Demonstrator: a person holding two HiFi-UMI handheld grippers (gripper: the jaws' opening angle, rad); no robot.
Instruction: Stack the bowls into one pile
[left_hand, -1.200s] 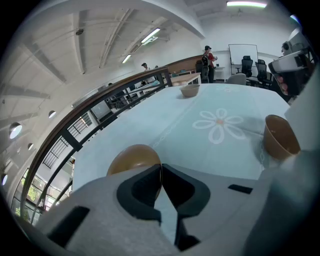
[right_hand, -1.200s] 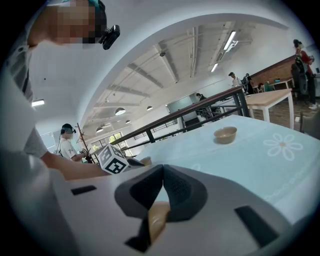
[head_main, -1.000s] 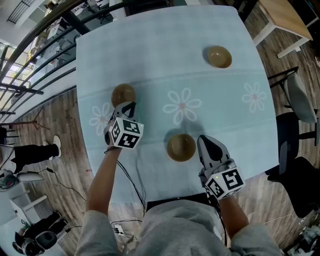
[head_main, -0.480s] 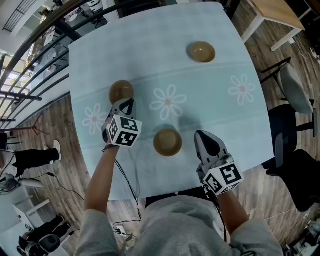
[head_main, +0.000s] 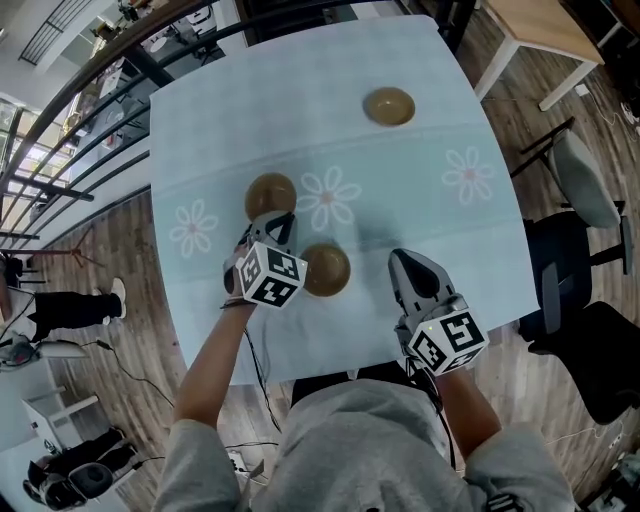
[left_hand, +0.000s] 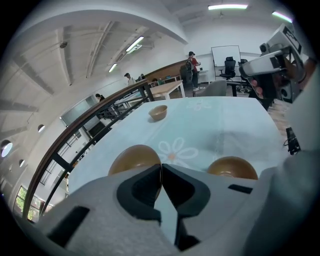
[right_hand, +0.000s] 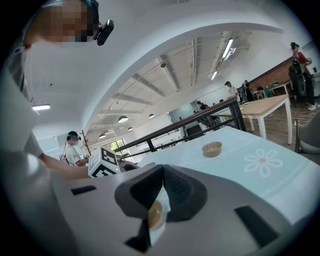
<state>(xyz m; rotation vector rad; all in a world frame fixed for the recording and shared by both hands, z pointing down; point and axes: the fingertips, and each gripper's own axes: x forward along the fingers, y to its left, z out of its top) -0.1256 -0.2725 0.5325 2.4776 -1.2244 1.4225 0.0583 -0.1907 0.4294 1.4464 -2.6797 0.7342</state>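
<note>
Three brown bowls are on the pale blue flowered table (head_main: 230, 110). My left gripper (head_main: 281, 222) is shut on the near right rim of one bowl (head_main: 271, 195), which fills the space beyond the left jaw in the left gripper view (left_hand: 135, 157). A second bowl (head_main: 326, 269) (left_hand: 232, 167) sits just right of that gripper's marker cube. The third bowl (head_main: 389, 106) (left_hand: 158, 112) (right_hand: 212, 148) stands alone at the far side. My right gripper (head_main: 405, 262) (right_hand: 163, 172) is shut and empty, to the right of the second bowl.
The table's near edge lies just under both hands. A grey chair (head_main: 590, 180) and a wooden table (head_main: 560, 30) stand to the right, and a dark railing (head_main: 70, 90) runs past the left. People are in the room's background.
My left gripper has moved right with its bowl, from beside the left flower to near the middle flower and the second bowl. My right gripper has drifted a little right of the second bowl.
</note>
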